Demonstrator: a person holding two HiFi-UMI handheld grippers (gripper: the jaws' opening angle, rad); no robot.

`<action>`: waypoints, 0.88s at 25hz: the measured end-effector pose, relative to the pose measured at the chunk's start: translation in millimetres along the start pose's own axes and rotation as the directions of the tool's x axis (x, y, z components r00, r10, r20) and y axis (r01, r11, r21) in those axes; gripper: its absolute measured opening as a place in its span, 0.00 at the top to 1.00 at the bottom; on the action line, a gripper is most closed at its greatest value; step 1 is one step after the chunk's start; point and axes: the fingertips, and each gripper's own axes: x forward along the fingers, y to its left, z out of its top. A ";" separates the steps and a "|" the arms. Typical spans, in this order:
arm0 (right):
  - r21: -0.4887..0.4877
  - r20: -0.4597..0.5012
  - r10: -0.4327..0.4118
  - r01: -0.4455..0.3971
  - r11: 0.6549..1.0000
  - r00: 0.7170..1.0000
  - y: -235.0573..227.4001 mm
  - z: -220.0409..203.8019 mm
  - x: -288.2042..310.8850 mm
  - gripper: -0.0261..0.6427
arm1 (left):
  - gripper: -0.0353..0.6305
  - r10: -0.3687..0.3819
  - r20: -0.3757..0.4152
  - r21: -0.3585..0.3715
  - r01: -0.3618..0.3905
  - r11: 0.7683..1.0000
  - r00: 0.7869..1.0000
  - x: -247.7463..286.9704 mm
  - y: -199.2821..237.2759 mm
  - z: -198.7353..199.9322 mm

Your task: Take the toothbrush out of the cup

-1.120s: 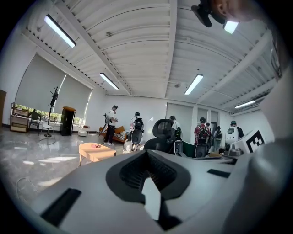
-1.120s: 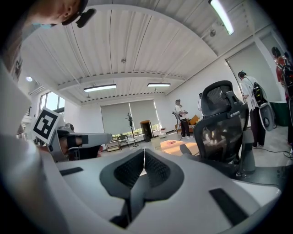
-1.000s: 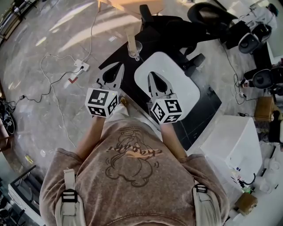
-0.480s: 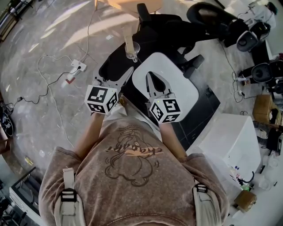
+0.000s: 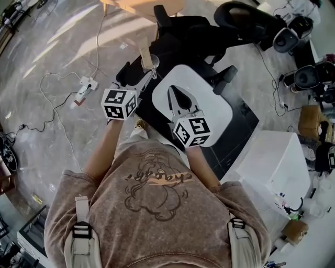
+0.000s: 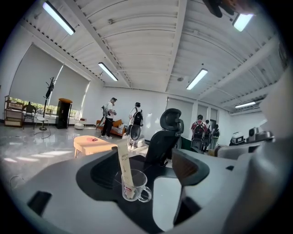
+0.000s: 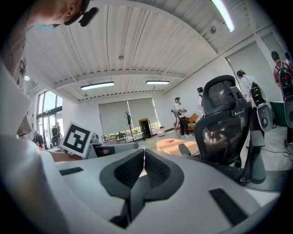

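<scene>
A clear glass cup (image 5: 149,65) with a handle stands on the black tabletop (image 5: 230,141). A toothbrush in a tall tan box (image 5: 143,53) leans upright inside it. My left gripper (image 5: 137,77) is open, its wide jaws just short of the cup and level with it. In the left gripper view the cup (image 6: 135,186) and the boxed toothbrush (image 6: 124,163) sit between and beyond the jaws, untouched by either pad. My right gripper (image 5: 172,90) is shut and empty over a white board (image 5: 212,102); its pads meet in the right gripper view (image 7: 144,157).
A black office chair (image 5: 183,29) stands behind the table, with a low wooden table (image 5: 138,5) further off. A power strip and cables (image 5: 84,82) lie on the floor at left. A white box (image 5: 272,162) sits at right. Several people stand far back in the room.
My left gripper's jaws have gone from shut to wide open, and the gripper has moved forward and down toward the cup. The right gripper has drifted slightly forward, still shut.
</scene>
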 end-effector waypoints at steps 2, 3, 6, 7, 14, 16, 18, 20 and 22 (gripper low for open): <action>0.001 -0.001 0.001 -0.001 1.000 1.000 0.2 -0.1 2.8 0.94 | 0.38 0.004 -0.014 -0.007 -0.004 1.000 1.000 17.4 11.5 -5.0; 0.002 -0.002 0.001 -0.001 1.000 1.000 0.4 -0.5 3.8 0.94 | 0.38 0.009 -0.018 -0.009 -0.009 1.000 1.000 25.6 16.9 -6.9; 0.004 -0.010 0.003 -0.003 1.000 1.000 1.6 -3.1 5.3 0.94 | 0.38 0.029 -0.032 -0.017 -0.029 0.999 0.999 48.2 31.5 -13.7; 0.005 -0.012 0.003 -0.003 1.000 1.000 1.9 -3.9 5.4 0.94 | 0.38 0.035 -0.041 -0.020 -0.036 0.999 0.999 55.3 36.1 -16.8; 0.006 -0.033 -0.016 0.016 1.000 0.999 -3.4 -7.5 3.3 0.94 | 0.38 0.053 -0.117 -0.044 -0.059 0.997 0.992 96.4 62.0 -42.0; 0.004 -0.039 -0.022 0.022 1.000 0.999 -6.4 -7.7 2.4 0.94 | 0.38 0.047 -0.140 -0.047 -0.054 0.997 0.989 106.3 65.6 -49.0; 0.003 -0.041 -0.027 0.027 1.000 0.999 -9.5 -7.6 2.4 0.93 | 0.39 0.030 -0.171 -0.050 -0.039 0.998 0.985 115.4 65.6 -57.6; 0.002 -0.044 -0.029 0.029 1.000 0.999 -12.1 -8.0 2.6 0.93 | 0.42 0.022 -0.192 -0.051 -0.032 0.998 0.981 120.5 64.2 -63.8; 0.002 -0.047 -0.029 0.030 1.000 0.998 -13.1 -8.6 2.9 0.94 | 0.48 0.019 -0.198 -0.050 -0.029 0.998 0.980 122.0 62.9 -65.7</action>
